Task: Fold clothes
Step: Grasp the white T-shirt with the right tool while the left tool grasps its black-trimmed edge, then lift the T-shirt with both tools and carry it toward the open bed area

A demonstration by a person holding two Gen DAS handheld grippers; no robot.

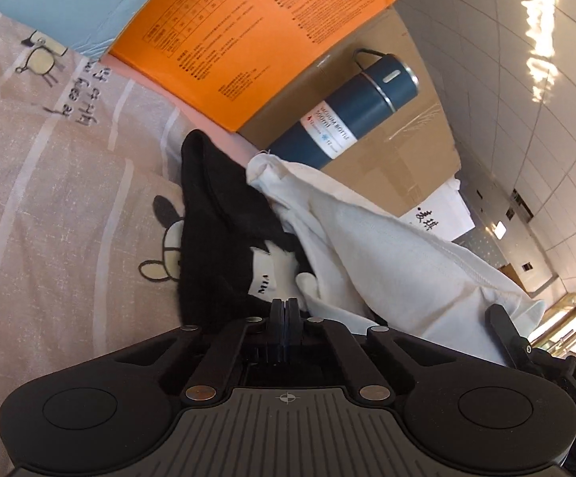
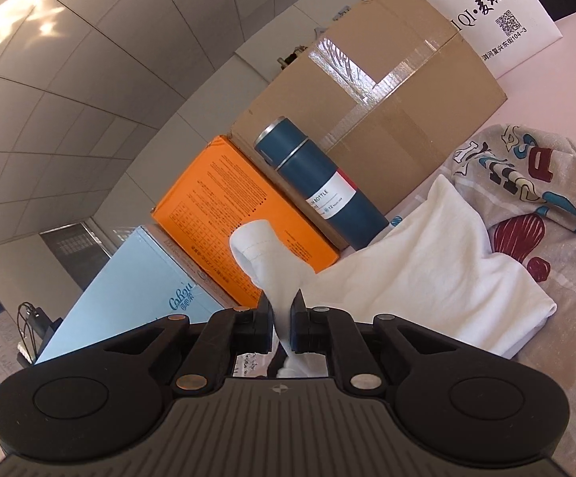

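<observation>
- The left tongs [image 1: 284, 305] stand pressed together, pad against pad, with no cloth showing between them.
- Just beyond their tips lies a black garment [image 1: 216, 214] with a small white label, bunched on the patterned bed sheet [image 1: 49, 198].
- Touching the black garment on its right, a white garment [image 1: 387, 246] stretches from the far middle toward the near right, lifted off the sheet.
- The right tongs [image 2: 282, 302] are clamped on a fold of this white garment [image 2: 427, 278]; a rolled end of the cloth pokes up past the tips, and more hangs down behind the pads.
- To the right of the right tongs the rest of the white cloth spreads over a grey sheet printed with red, blue and yellow shapes [image 2: 546, 218].
- In the left wrist view, the black body of the right tongs [image 1: 506, 334] shows at the near right edge, against the white cloth.
- Far beyond the clothes stand a blue bottle [image 2: 319, 183], an orange box [image 2: 224, 194], a taped cardboard box [image 2: 387, 91] and a pale blue box [image 2: 136, 278] in a row.
- A white bag [image 2: 486, 12] with printed characters stands at the far right, beside the cardboard box.
</observation>
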